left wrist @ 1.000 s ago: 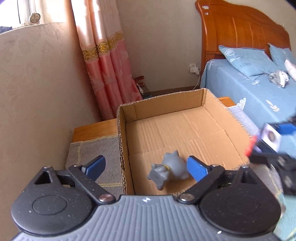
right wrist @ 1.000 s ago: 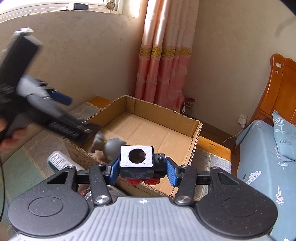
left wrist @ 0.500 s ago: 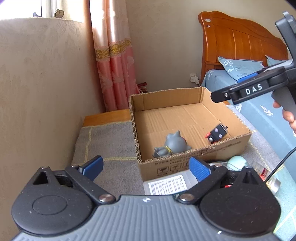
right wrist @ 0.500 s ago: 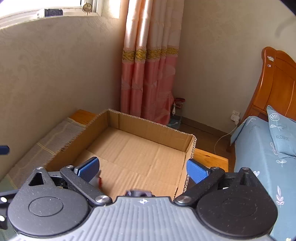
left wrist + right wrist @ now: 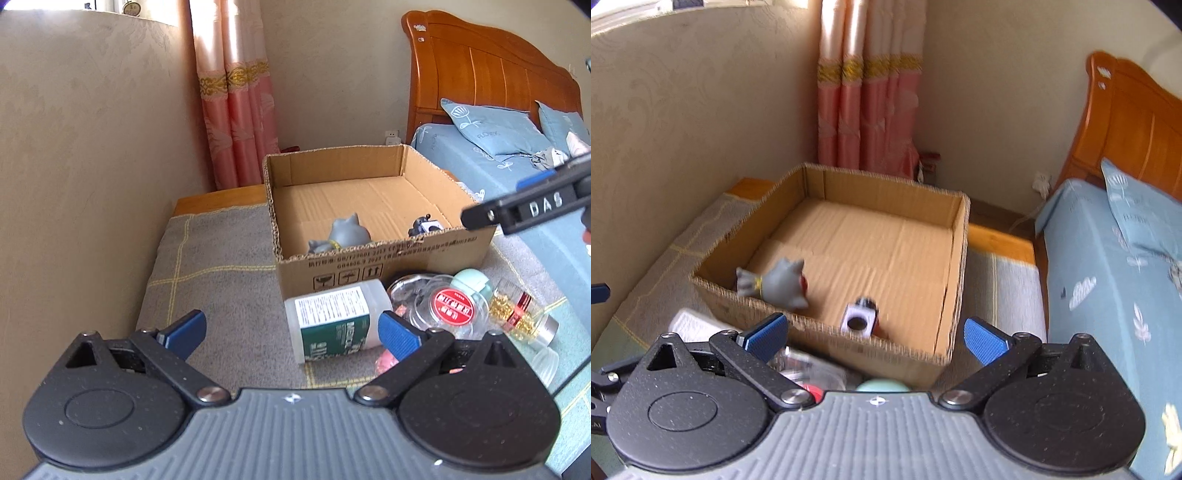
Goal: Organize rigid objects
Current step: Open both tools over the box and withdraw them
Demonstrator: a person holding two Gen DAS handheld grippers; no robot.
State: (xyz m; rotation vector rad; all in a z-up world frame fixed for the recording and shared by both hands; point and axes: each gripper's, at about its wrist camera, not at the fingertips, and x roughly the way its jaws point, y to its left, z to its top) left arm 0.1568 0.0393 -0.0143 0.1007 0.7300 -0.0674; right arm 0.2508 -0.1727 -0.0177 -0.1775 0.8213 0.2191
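An open cardboard box (image 5: 384, 264) (image 5: 827, 334) stands on a grey mat. Inside it lie a grey cat figure (image 5: 345, 234) (image 5: 775, 284) and a small dark toy train with a white face (image 5: 424, 226) (image 5: 860, 319). In front of the box lie a white bottle with a green label (image 5: 334, 319), clear jars with a red lid (image 5: 452, 306), a mint-lidded item (image 5: 472, 282) and a jar of gold beads (image 5: 517, 314). My left gripper (image 5: 291, 332) is open and empty above the bottle. My right gripper (image 5: 875, 336) is open and empty above the box's near wall.
A beige wall runs along the left. Pink curtains (image 5: 236, 110) hang in the corner. A bed with blue sheets (image 5: 1108, 277) and a wooden headboard (image 5: 480, 74) lies to the right. The grey mat (image 5: 210, 266) covers a wooden bench.
My right gripper has opened and dropped the toy train into the box, then pulled back. My left gripper has drawn back from the box, bringing the bottle and jars into view.
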